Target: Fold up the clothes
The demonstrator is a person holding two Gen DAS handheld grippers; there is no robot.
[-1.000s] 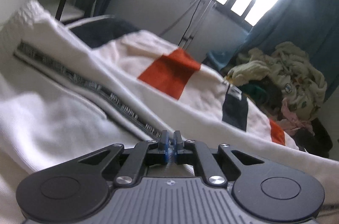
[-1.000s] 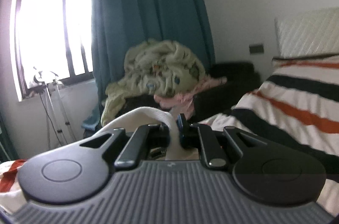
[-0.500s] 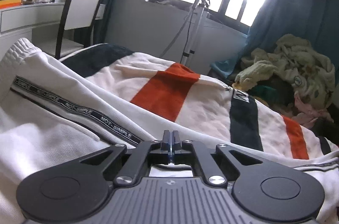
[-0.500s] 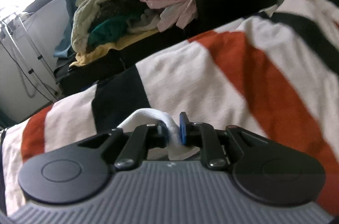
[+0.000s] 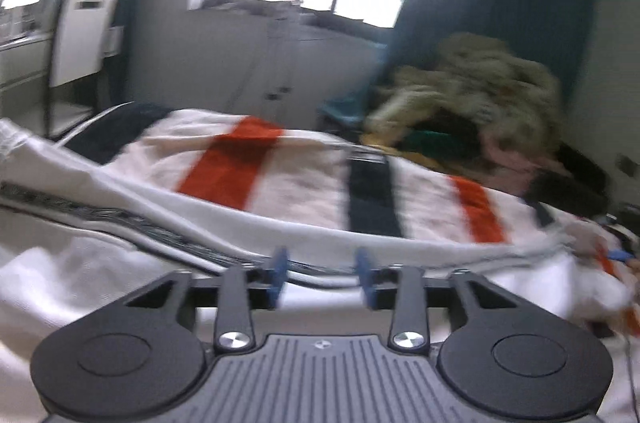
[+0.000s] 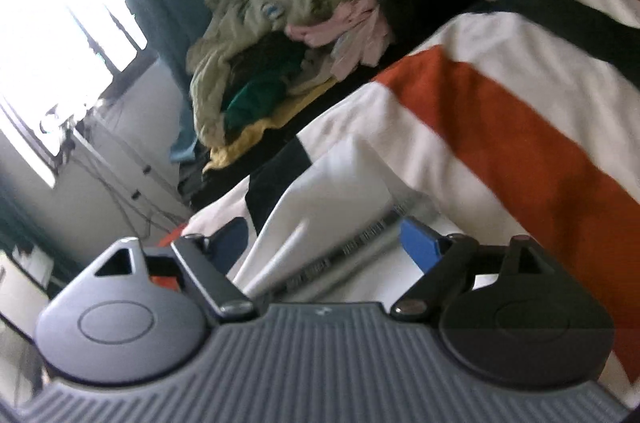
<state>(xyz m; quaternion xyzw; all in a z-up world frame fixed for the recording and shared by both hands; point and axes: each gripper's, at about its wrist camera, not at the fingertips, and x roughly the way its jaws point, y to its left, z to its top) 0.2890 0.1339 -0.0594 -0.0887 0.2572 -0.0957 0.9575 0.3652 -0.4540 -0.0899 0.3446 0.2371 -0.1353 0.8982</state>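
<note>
Both tongs have just been opened. Left tongs [image 5: 322, 275] are parted over the white knit garment [image 5: 60, 283] w/ a black lettered band, pads apparently clear (blurred). Right tongs [image 6: 320, 243] gape wide; the garment lies loose between them on the striped fleecy blanket [image 6: 500, 127].

Lettered dark band along white garment [image 5: 120, 219], blurred beyond reading, no other legible text
</note>
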